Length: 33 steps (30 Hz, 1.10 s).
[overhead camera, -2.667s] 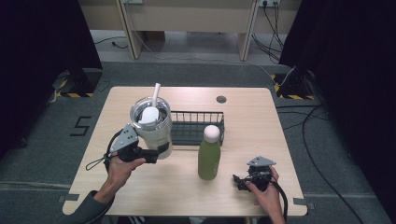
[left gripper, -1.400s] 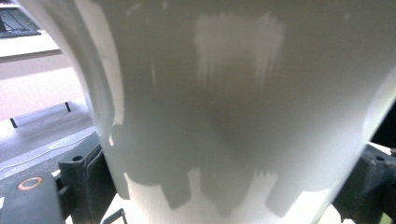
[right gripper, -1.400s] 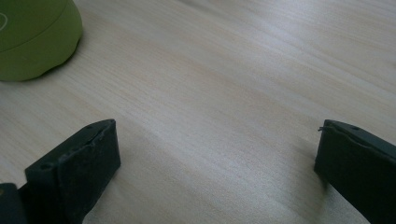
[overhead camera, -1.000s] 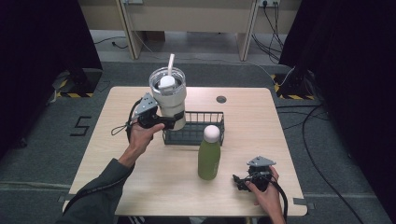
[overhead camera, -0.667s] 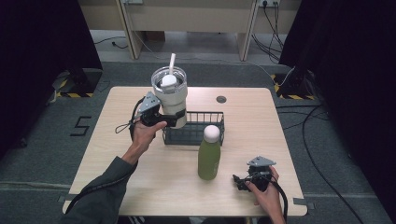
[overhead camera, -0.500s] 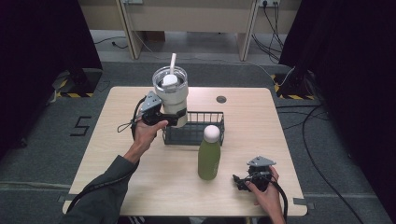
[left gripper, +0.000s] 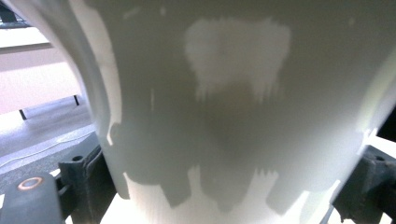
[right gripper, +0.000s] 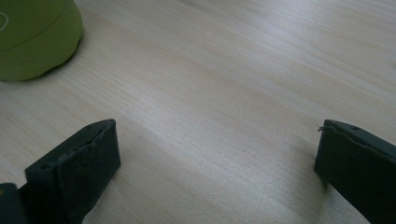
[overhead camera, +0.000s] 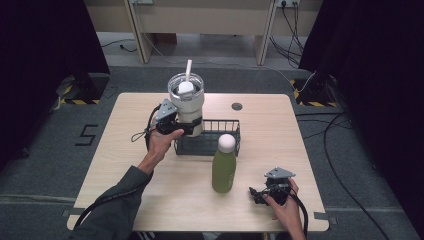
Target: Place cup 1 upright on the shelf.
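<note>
A big white tumbler point(overhead camera: 186, 102) with a clear lid and a white straw point(overhead camera: 188, 69) hangs over the left end of a black wire basket point(overhead camera: 220, 146). My left gripper point(overhead camera: 189, 128) is shut on its lower body, and its pale wall point(left gripper: 224, 107) looms between the two black jaws in the left gripper view. A green bottle point(overhead camera: 224, 166) with a white cap stands in front of the basket. My right gripper point(overhead camera: 256, 195) rests open on the table at the front right. Its jaws stand wide apart over bare wood, with the green bottle's base point(right gripper: 35, 37) at the upper left.
The light wooden table point(overhead camera: 125, 150) has a small dark round cap point(overhead camera: 237, 106) near its far edge. Cables trail from both grippers. Dark curtains and floor cables surround the table.
My left gripper has lifted the tumbler from the table's front left and carried it back and right to the basket's left end, easing slightly lower over the last second. The right gripper has stayed still.
</note>
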Each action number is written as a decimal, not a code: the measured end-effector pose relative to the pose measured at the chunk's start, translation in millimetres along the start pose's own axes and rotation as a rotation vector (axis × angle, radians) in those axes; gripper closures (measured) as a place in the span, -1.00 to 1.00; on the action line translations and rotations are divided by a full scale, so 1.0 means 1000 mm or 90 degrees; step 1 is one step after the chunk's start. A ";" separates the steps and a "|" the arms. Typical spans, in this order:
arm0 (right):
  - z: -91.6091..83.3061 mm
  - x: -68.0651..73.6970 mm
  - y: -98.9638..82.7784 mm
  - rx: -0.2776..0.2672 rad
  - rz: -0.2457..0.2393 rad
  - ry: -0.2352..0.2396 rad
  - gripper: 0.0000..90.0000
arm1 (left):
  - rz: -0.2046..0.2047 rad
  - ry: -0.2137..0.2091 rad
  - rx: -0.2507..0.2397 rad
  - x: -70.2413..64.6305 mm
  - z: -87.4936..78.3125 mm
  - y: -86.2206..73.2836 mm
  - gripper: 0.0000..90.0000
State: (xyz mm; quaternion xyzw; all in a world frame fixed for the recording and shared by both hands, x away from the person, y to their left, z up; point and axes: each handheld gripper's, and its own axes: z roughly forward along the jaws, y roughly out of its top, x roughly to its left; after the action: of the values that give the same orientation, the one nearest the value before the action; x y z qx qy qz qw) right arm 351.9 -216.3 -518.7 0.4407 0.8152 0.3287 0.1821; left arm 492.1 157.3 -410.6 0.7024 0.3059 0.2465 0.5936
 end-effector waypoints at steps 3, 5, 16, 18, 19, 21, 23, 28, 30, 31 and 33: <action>0.000 0.000 0.000 0.000 0.000 0.000 -0.99 | -0.003 0.002 0.001 0.002 0.002 -0.003 -0.76; 0.000 0.000 0.000 0.000 0.000 0.000 -0.99 | -0.005 0.003 0.004 0.003 0.002 -0.006 -0.76; 0.000 0.000 0.000 0.000 -0.001 0.000 -0.99 | 0.033 0.006 0.010 0.008 0.004 -0.016 -0.76; 0.000 0.000 0.000 0.000 0.000 0.001 -0.99 | 0.023 0.006 0.010 0.007 0.005 -0.018 -0.76; 0.000 0.000 0.000 0.000 0.000 0.001 -0.99 | -0.010 0.002 0.010 0.004 0.005 -0.020 -0.76; 0.000 0.000 0.000 0.000 0.000 0.001 -0.99 | -0.011 0.002 0.011 0.004 0.005 -0.022 -0.76; 0.000 0.000 0.000 0.000 0.000 0.001 -0.99 | -0.009 0.003 0.014 0.004 0.006 -0.023 -0.76; 0.000 0.000 0.000 0.000 -0.001 0.001 -0.99 | 0.027 0.004 0.019 0.007 0.006 -0.026 -0.76; 0.000 0.000 0.000 0.000 -0.001 0.001 -0.99 | 0.028 0.005 0.021 0.007 0.007 -0.029 -0.76; 0.000 0.000 0.000 0.000 0.000 0.001 -0.99 | 0.026 0.005 0.023 0.007 0.007 -0.030 -0.76; 0.000 0.000 0.000 0.000 0.000 0.001 -0.99 | 0.034 0.007 0.028 0.007 0.008 -0.032 -0.76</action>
State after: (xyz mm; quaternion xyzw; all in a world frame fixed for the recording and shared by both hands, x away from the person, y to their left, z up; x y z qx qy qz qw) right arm 351.9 -216.3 -518.7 0.4404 0.8154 0.3288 0.1817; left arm 498.5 160.7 -444.0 0.7216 0.2956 0.2592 0.5698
